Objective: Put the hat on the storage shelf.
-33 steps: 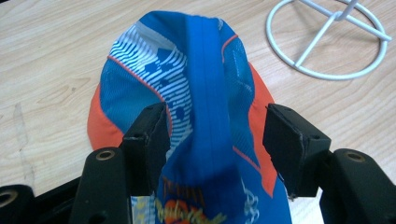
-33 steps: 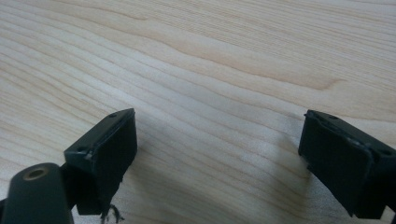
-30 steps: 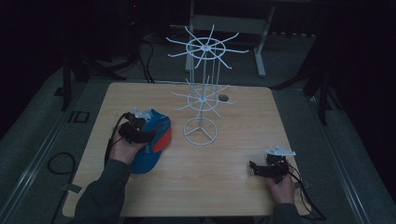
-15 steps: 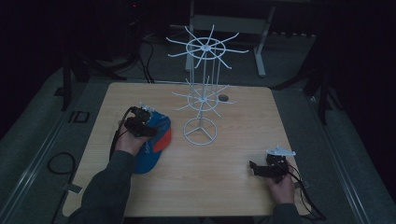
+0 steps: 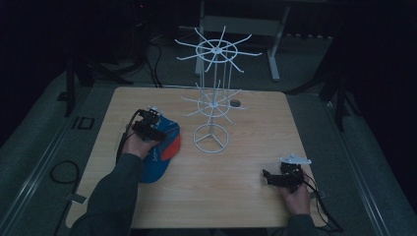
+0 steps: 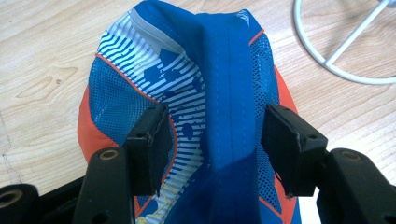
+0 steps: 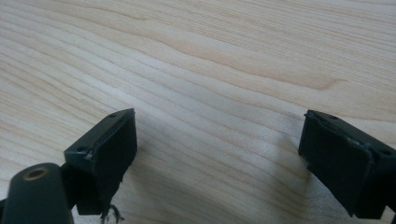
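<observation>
A blue cap (image 5: 158, 158) with orange edging and white stripes lies on the left part of the wooden table (image 5: 246, 123). My left gripper (image 5: 153, 127) hovers low over the cap's far end. In the left gripper view the cap (image 6: 219, 70) has a raised blue ridge running up between the two pads. The left gripper (image 6: 217, 140) is open, its jaws straddling that ridge. My right gripper (image 5: 269, 178) rests near the table's front right corner. In its own view the right gripper (image 7: 219, 154) is open over bare wood, with nothing between the jaws.
A tall white wire rack (image 5: 214, 73) with two tiers of spokes stands at the table's centre on a ring base (image 5: 211, 139), just right of the cap. That ring (image 6: 345, 51) also appears in the left gripper view. A small round hole (image 5: 235, 103) lies behind the rack.
The left hand and gripper have slid a little farther away along the cap. The right gripper has stayed where it was.
</observation>
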### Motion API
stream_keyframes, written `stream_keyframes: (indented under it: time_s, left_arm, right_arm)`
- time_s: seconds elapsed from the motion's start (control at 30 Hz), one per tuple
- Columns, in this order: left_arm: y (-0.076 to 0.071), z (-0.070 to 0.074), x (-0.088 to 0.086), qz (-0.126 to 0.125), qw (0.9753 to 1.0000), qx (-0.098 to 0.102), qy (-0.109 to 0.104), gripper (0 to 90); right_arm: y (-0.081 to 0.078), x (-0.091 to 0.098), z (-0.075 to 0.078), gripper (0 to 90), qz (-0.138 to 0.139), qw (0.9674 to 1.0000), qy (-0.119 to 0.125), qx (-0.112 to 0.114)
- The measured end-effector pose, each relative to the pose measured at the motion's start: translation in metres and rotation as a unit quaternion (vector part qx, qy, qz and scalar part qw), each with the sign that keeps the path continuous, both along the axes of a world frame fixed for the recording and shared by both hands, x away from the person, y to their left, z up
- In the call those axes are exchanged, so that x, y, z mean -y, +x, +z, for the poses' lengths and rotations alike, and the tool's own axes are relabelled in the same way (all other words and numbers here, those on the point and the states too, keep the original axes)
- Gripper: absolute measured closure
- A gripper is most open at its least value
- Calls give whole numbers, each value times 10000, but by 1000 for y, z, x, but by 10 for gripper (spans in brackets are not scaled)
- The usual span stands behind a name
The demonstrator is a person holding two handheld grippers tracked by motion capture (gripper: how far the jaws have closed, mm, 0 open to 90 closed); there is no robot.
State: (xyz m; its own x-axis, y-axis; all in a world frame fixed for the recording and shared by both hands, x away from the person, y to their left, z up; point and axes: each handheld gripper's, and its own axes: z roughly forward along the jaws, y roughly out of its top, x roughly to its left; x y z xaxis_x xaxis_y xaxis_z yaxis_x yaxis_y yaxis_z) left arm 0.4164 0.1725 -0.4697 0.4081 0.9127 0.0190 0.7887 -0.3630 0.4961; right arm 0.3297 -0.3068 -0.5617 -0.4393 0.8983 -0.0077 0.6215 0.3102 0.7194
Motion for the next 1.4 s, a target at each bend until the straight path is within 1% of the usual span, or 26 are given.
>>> stream_keyframes:
  time_s: [0.17,0.33,0.5,0.63,0.73,0.8,0.9,0.97,1.07,1.27,1.4]
  left_arm:
    - [5,-4,3,28,9999,-146,-4,433]
    - [9,-8,5,30,9994,-322,85,438]
    - [13,-13,4,82,9988,-454,162,459]
    - [14,-15,4,23,9981,-581,214,551]
    - [14,-17,4,12,9978,-626,203,640]
    - [15,-17,4,-37,9974,-694,204,728]
    - [14,-18,5,-92,9971,-698,296,824]
    - [13,-17,4,-97,9971,-672,339,865]
    - [12,-13,2,-103,9975,-619,312,879]
    - [7,-5,-4,-97,9984,-518,208,879]
    - [3,0,-8,-106,9989,-419,194,882]
  right_arm:
    - [0,0,0,114,-4,10000,2,-3]
    - [0,0,0,114,-2,10000,3,0]
    - [0,0,0,113,0,10000,0,0]
    - [0,0,0,113,-1,10000,2,0]
    - [0,0,0,113,-1,10000,1,1]
    - [0,0,0,114,-1,10000,0,-1]
    - [0,0,0,114,0,10000,0,-1]
    - [0,0,0,113,0,10000,1,1]
    - [0,0,0,114,0,10000,1,1]
    - [0,0,0,114,-3,10000,1,-2]
    - [0,0,0,114,0,10000,0,1]
